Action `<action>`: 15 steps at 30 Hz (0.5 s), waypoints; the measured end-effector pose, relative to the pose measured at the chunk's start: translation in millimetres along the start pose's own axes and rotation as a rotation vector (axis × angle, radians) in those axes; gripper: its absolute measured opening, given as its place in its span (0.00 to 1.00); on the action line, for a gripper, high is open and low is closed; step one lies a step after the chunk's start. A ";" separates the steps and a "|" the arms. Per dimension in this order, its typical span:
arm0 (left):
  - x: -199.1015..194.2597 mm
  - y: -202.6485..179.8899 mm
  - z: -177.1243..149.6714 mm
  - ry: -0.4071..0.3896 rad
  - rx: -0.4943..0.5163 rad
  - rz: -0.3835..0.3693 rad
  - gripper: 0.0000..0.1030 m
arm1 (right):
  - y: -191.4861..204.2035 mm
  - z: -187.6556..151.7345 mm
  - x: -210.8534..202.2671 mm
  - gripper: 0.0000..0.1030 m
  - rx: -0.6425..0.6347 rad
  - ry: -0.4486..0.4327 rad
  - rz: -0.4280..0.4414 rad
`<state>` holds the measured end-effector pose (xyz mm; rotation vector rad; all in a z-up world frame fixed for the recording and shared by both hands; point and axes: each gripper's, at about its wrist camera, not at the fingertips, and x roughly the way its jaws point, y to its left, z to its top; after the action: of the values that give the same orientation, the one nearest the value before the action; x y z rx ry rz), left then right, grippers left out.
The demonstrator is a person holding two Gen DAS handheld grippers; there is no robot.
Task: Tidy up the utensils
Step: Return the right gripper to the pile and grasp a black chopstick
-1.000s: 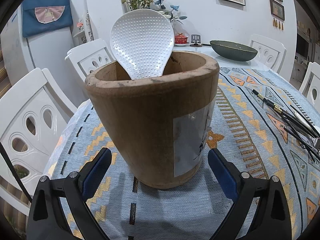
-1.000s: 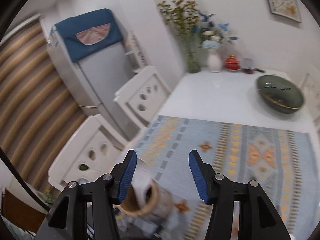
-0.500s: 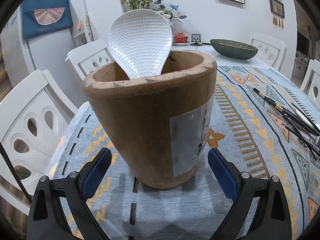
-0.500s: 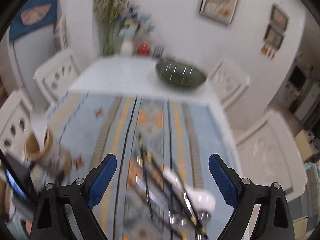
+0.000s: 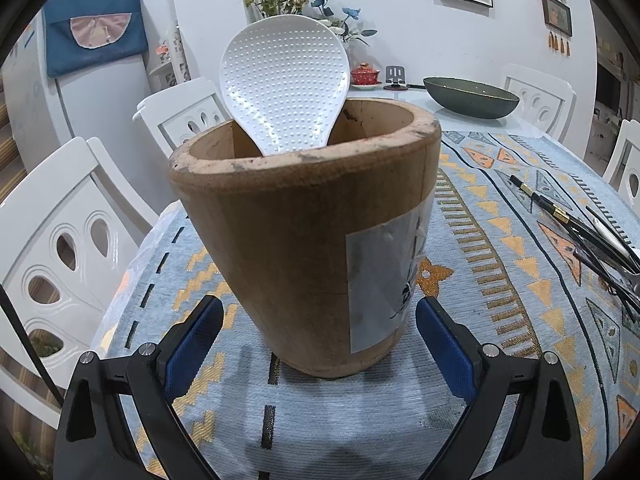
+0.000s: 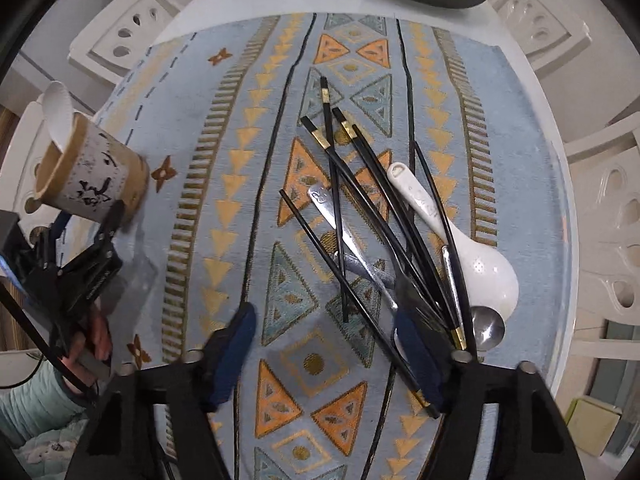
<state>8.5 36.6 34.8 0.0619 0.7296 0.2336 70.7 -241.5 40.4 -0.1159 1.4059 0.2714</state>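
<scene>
The right gripper (image 6: 326,350) points almost straight down over the patterned cloth (image 6: 224,184), its jaws having just been closing, yet spread with nothing pinched; its right-hand pad (image 6: 416,354) lies over the near end of the pile; just ahead of it lie crossed black chopsticks (image 6: 360,208), a metal spoon (image 6: 486,328) and a white ladle (image 6: 480,268); far off to its left stands the wooden holder (image 6: 90,176); the left gripper (image 5: 318,350) straddles that holder's base, jaws spread, pads apart from the wood; a white rice paddle (image 5: 282,88) stands upright inside the holder; beyond it sits a green bowl (image 5: 470,96).
</scene>
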 end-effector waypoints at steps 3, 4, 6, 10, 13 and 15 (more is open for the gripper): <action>0.4 0.5 -0.4 -0.001 0.002 0.000 0.94 | 2.4 10.9 15.9 0.45 0.015 0.037 0.035; 0.4 0.5 -0.5 -0.001 0.001 0.000 0.94 | 3.0 13.9 18.4 0.41 0.017 0.044 0.034; 0.5 0.8 -0.6 0.001 0.000 0.000 0.94 | 2.0 19.5 28.1 0.40 0.014 0.058 0.035; 0.6 1.7 -0.5 0.003 0.000 0.000 0.94 | 4.9 31.3 39.4 0.31 -0.004 0.062 0.031; 0.7 1.8 -0.5 0.002 -0.001 -0.001 0.94 | 9.4 40.0 45.8 0.26 -0.034 0.058 0.021; 0.8 1.8 -0.5 0.003 -0.001 -0.001 0.94 | 11.2 46.4 52.1 0.25 -0.055 0.065 0.007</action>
<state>8.4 38.5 34.1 0.0603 0.7329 0.2336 119.6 -213.3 -2.2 -0.1662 1.4641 0.3147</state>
